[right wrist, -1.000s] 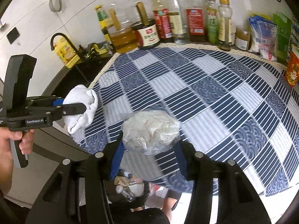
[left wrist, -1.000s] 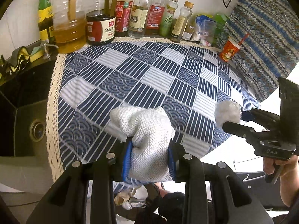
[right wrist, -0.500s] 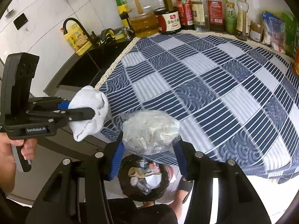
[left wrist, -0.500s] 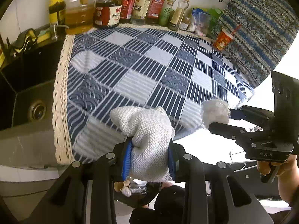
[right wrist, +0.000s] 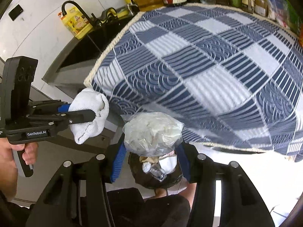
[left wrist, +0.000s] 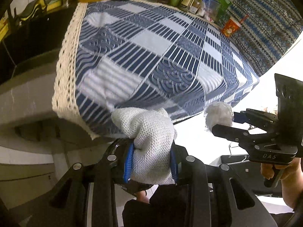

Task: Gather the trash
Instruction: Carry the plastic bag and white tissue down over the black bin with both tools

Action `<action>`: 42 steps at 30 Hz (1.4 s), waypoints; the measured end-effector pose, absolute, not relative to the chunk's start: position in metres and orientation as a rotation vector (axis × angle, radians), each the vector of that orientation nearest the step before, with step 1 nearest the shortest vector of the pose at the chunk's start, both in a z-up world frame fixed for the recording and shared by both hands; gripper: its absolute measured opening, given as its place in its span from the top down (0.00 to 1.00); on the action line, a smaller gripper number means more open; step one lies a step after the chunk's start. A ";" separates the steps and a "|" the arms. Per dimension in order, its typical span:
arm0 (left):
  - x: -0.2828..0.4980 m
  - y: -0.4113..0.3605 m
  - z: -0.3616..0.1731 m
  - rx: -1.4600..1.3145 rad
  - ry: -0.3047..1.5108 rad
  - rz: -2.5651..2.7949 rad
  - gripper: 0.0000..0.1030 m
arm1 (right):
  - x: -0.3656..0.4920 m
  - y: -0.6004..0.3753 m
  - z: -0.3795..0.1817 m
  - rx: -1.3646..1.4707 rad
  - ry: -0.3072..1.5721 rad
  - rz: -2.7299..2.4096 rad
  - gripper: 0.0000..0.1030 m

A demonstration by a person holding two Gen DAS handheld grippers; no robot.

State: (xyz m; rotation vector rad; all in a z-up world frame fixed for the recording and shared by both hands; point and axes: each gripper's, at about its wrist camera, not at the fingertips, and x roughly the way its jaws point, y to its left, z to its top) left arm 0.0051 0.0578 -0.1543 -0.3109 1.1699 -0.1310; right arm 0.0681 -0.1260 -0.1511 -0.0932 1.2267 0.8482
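Right wrist view shows the step plainly enough: both pieces of rubbish are off the table and being carried to the bin [right wrist: 155, 172], a dark round bin on the floor with a crushed bottle and scraps already inside. I'll place everything by that bin.

The right gripper [right wrist: 151, 147] is clamped on a clear plastic bag [right wrist: 151, 132] stuffed with white crumpled paper; its blue pads press the bag's two sides. The bag hangs directly above the bin's mouth, with the bin's opening showing just beneath it between the fingers.

The left gripper [left wrist: 151, 162] has its jaws squeezed tight on a white knitted cloth [left wrist: 149, 141], bunched up and bulging out past the fingertips. From the right wrist view that cloth [right wrist: 90, 113] sits up and to the left of the bin, not yet over it. In the left wrist view only a dark curved edge, probably the bin's rim, peeks out under the cloth, so I can't say exactly how the two line up.

The checked tablecloth [right wrist: 208, 66] lies beyond the bin, its near edge overhanging close to it.

To my eye the next move is to let the bag drop straight in, then bring the cloth across until it too is over the opening before letting go.
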 end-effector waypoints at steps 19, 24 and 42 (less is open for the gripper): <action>-0.016 0.059 -0.247 -0.370 1.338 -0.201 0.70 | 0.027 -0.112 -0.234 -0.088 1.445 0.798 0.51; -0.012 0.058 -0.275 -0.393 1.385 -0.200 0.71 | 0.021 -0.112 -0.260 -0.094 1.511 0.786 0.51; 0.010 0.049 -0.331 -0.388 1.485 -0.223 0.69 | 0.017 -0.118 -0.310 -0.045 1.623 0.749 0.50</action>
